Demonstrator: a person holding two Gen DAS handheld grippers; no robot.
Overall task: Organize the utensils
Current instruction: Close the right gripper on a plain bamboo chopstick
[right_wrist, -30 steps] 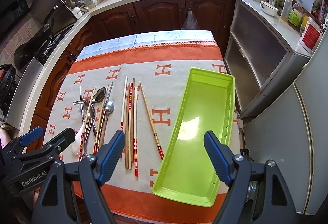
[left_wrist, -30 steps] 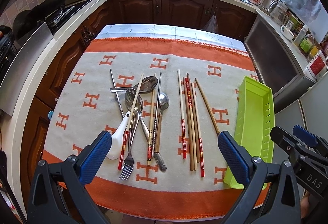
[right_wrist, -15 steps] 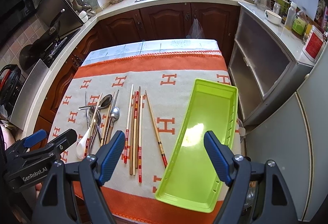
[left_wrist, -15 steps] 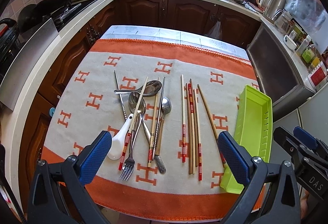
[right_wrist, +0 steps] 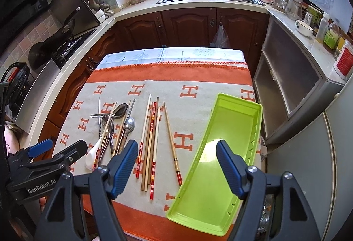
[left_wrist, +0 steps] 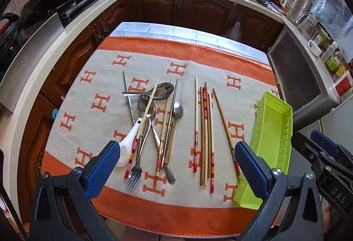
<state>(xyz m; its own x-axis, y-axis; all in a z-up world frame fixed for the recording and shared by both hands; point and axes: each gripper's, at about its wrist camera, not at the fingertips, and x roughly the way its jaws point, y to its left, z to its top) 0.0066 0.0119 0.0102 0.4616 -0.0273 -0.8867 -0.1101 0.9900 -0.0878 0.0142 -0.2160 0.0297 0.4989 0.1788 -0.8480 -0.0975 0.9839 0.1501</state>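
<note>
Both tongs hang spread wide and empty above the near edge of the tabletop [right_wrist: 198,51]: the left tongs [left_wrist: 176,166] over the jumbled pile, the right tongs [right_wrist: 176,167] between the chopsticks and the green tray [right_wrist: 233,130]. The tray holds nothing, so by my reading the sorting has not begun. The utensils all lie on the orange-bordered cloth [left_wrist: 176,51]. To the left is a tangle of metal spoons [left_wrist: 162,91], a fork [left_wrist: 134,177], a white ceramic spoon [left_wrist: 128,144] and a few chopsticks crossing them. In the middle is a tidier row of chopsticks [left_wrist: 205,130], with one slanted stick [left_wrist: 225,126] ending close to the tray. The likely trouble is in the tangle: lifting one piece could drag or flick its neighbours, and the ceramic spoon, near the front edge, could slide off and break. Thin chopsticks lying flat on soft cloth may roll or slip from the pads, or the cloth may get pinched with them. The tray looks light and its near end overhangs the tabletop edge, so a nudge might tip it off. Readable writing: "GenRobot.AI" on the left tool seen from the right camera, "DAS" on the right tool seen from the left camera, and repeated "H" motifs on the cloth.
</note>
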